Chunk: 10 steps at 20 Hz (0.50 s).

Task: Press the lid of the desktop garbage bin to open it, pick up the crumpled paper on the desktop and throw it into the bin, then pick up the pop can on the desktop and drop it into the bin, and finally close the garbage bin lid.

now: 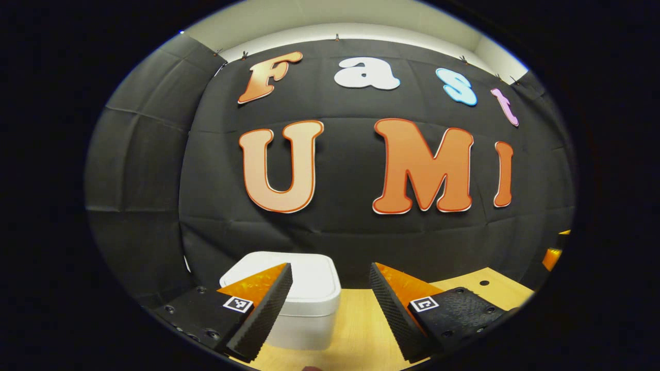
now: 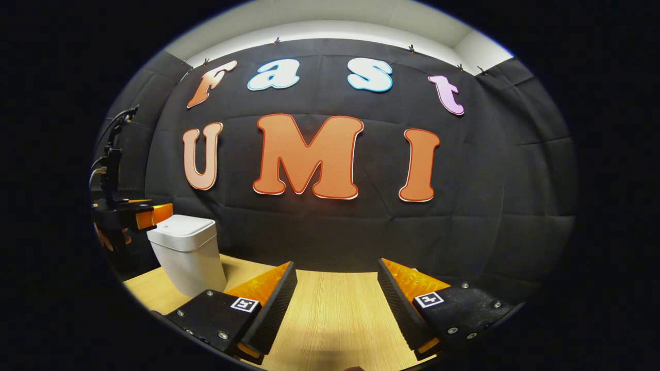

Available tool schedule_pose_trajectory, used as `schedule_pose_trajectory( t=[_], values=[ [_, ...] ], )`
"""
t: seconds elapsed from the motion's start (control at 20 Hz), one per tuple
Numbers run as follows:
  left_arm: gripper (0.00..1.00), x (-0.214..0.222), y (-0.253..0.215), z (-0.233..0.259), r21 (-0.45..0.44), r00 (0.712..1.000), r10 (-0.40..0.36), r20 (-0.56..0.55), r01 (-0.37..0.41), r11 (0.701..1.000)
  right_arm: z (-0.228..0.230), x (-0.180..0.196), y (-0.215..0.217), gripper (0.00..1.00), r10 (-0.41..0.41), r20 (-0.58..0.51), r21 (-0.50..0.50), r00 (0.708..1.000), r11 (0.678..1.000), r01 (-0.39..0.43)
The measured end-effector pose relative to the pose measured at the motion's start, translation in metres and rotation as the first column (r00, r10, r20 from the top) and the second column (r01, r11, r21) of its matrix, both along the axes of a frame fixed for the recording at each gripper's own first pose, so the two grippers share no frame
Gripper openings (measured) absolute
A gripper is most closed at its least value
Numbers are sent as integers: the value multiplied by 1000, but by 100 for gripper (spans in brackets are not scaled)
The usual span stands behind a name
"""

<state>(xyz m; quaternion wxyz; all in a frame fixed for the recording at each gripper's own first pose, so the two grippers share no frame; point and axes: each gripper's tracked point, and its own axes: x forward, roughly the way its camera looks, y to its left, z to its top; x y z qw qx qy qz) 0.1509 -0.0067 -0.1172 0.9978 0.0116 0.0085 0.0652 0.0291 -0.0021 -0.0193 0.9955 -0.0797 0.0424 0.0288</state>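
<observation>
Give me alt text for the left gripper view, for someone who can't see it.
The open left gripper points at a white, square plastic garbage bin with its lid closed, standing on a light wooden desktop before black cloth.

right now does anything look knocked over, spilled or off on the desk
Nothing stands out. The white bin stands upright on the wooden desk with its lid shut and level. No spill or damage visible around it.
</observation>
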Motion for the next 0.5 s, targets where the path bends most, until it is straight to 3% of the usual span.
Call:
schedule_pose_trajectory(
  t=[0.15, 0.5],
  values=[
    [94, -10, -44, -6, -15, 997, -72, -22, 71, 997, -2, 0, -3, 94, 10, -4, 2, 1000, 1000, -10],
    [94, -44, -116, -39, -33, 985, -149, -80, 147, 989, -10, -6, -7, 94, 28, 1, 46, 1000, 999, -28]
  ],
)
